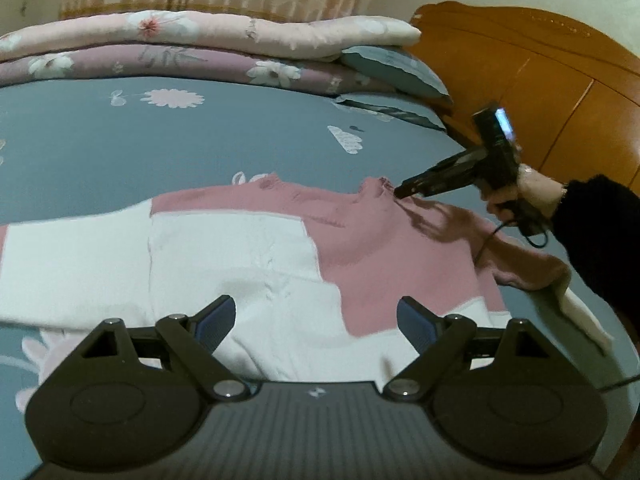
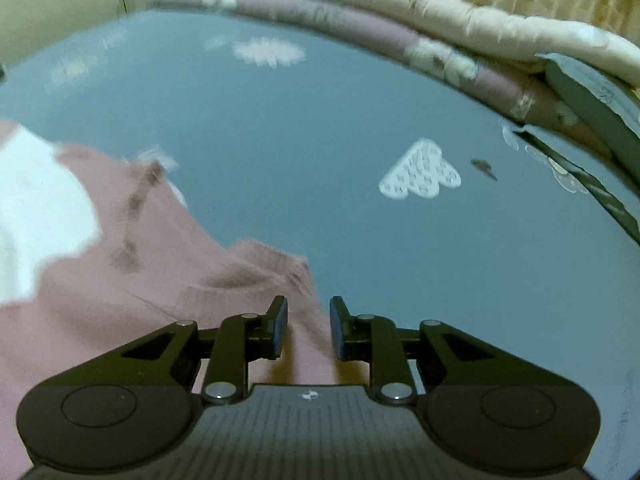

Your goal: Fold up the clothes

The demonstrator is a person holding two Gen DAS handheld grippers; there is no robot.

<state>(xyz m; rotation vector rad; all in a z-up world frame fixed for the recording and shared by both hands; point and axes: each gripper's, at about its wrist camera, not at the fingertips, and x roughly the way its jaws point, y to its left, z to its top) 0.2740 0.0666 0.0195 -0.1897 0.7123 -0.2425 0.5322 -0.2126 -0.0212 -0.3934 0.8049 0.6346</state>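
A pink and white sweater lies spread flat on the blue flowered bed sheet. My left gripper is open and empty, hovering over the sweater's white lower part. My right gripper shows in the left wrist view at the sweater's far pink edge near the collar. In the right wrist view the right gripper has its jaws a narrow gap apart over the pink edge of the sweater, with the pink fabric between the fingers but not clamped.
Folded flowered quilts and blue pillows lie along the far side of the bed. A wooden headboard stands at the right. The bed's edge falls away at the lower right, where a sleeve hangs over.
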